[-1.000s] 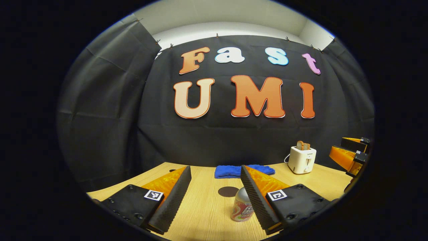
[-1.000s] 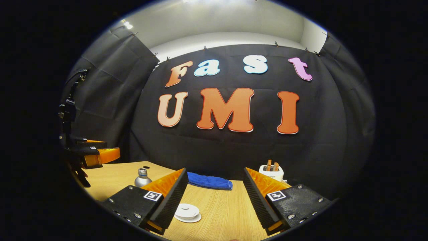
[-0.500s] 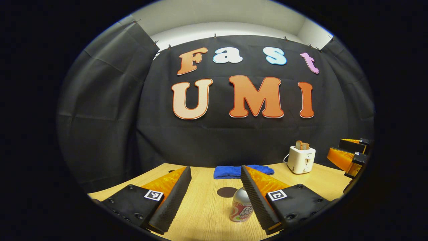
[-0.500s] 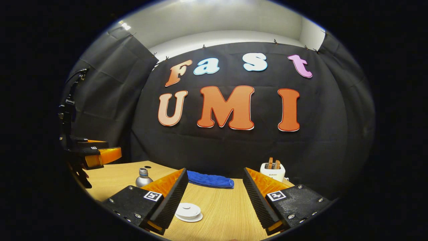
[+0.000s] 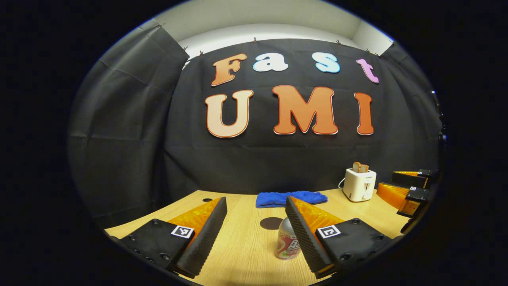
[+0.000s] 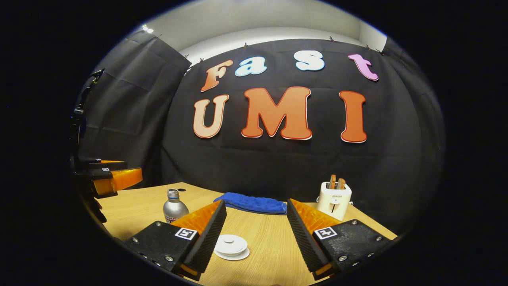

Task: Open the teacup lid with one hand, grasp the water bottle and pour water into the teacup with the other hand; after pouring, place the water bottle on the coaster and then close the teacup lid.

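Both grippers stand released: left gripper point(image 5: 256, 234) near the water bottle point(image 5: 287, 244), right gripper point(image 6: 256, 234) above the lidded teacup point(image 6: 231, 247). Coaster point(image 5: 271, 223) lies just behind the bottle. Judgement: no step completed; everything remains.

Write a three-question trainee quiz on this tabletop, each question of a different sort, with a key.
1. True or false: the left claw is shut on the silver metal water bottle.
2. Which lies just behind the round dark coaster? A) folded blue cloth B) white toaster C) white lidded teacup
3. Fill in: the teacup's lid is ____ the cup.

Key: 1 false, both claws are open; 2 A; 3 on.
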Demonstrator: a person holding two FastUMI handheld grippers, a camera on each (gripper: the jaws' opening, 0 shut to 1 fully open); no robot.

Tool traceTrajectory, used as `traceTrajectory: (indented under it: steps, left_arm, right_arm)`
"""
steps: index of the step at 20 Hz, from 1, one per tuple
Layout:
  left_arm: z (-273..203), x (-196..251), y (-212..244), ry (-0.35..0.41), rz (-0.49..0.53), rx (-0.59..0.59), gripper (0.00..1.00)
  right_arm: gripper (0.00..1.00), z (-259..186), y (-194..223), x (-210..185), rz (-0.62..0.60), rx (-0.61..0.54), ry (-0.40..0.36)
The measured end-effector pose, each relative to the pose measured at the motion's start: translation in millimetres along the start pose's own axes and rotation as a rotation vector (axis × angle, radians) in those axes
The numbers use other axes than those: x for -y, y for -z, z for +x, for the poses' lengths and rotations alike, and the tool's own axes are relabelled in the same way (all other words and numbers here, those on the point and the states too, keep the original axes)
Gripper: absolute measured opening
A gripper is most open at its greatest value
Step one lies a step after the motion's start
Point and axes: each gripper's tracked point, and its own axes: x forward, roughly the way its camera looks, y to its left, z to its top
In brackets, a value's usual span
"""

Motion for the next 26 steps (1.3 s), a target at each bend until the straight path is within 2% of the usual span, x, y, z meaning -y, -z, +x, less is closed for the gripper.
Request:
traceTrajectory:
  steps: [4, 5, 7, 15, 16, 18, 21, 24, 25, 26]
  left_arm:
    - [-1.1, -3.9, 8.4, -0.012, 0.013, -0.017, 1.00]
    - [-1.8, -4.4, 11.5, -0.013, 0.013, -0.023, 0.94]
    - [-2.1, -6.4, 15.0, -0.018, 0.014, -0.031, 0.97]
    - [-1.4, -13.1, 33.7, -0.030, 0.008, -0.068, 0.97]
    - [-0.6, -14.3, 35.2, -0.034, 0.008, -0.072, 1.00]
    - [-0.4, -15.0, 38.1, -0.038, 0.005, -0.078, 0.97]
    - [-1.5, -16.7, 40.6, -0.042, 0.000, -0.080, 0.97]
    - [-1.0, -17.4, 43.0, -0.047, 0.003, -0.088, 0.97]
    - [-1.0, -17.5, 45.2, -0.048, 0.002, -0.092, 0.97]
    - [-1.6, -17.9, 44.6, -0.050, 0.002, -0.092, 0.97]
  right_arm:
    - [0.91, 18.6, 35.9, -19.3, 0.023, -0.103, -0.044]
    - [0.90, 21.6, 43.6, -24.9, 0.028, -0.127, -0.059]
    - [0.91, 28.0, 56.2, -31.8, 0.038, -0.162, -0.077]
    - [0.91, 49.9, 108.3, -56.2, 0.060, -0.286, -0.126]
    - [0.91, 51.7, 114.3, -58.2, 0.064, -0.299, -0.128]
    - [0.91, 55.9, 123.6, -59.4, 0.071, -0.319, -0.132]
    - [0.84, 61.1, 134.9, -56.8, 0.082, -0.345, -0.123]
    - [0.83, 65.3, 138.0, -57.0, 0.098, -0.350, -0.127]
    - [0.75, 66.3, 139.1, -57.5, 0.098, -0.352, -0.131]
    - [0.73, 65.5, 140.5, -58.6, 0.098, -0.356, -0.138]
